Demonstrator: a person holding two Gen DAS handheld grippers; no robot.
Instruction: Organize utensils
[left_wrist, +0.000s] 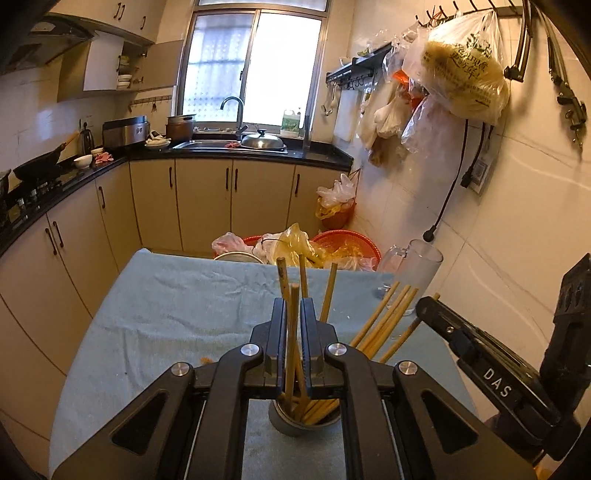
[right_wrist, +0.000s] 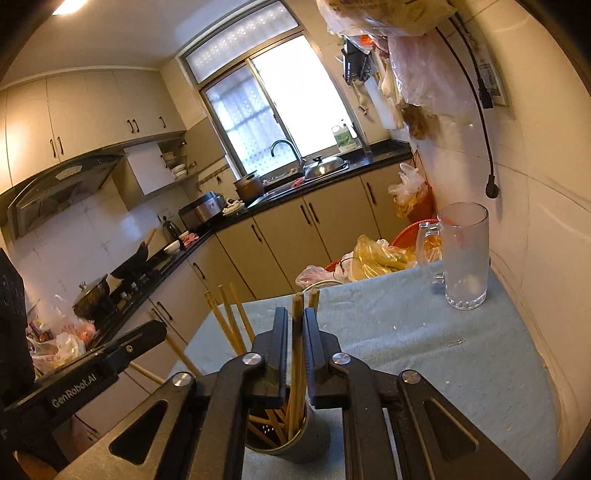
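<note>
- The left tongs (left_wrist: 293, 314) were nearly closed, pinching slim wooden chopsticks (left_wrist: 293, 325).
- The right tongs (right_wrist: 296, 325) likewise squeezed chopsticks above the round metal cup (right_wrist: 314, 439).
- A frosted glass mug (right_wrist: 466, 254) stood on the towel-covered table (right_wrist: 424, 332).

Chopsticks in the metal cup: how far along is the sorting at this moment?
Done: most chopsticks already stand in the metal cup on the blue cloth.
In hand: the left claw is shut on a chopstick, and the right claw on two chopsticks, all still reaching into the cup.
Left: unclear; no loose chopsticks show, and the glass mug is empty.
</note>
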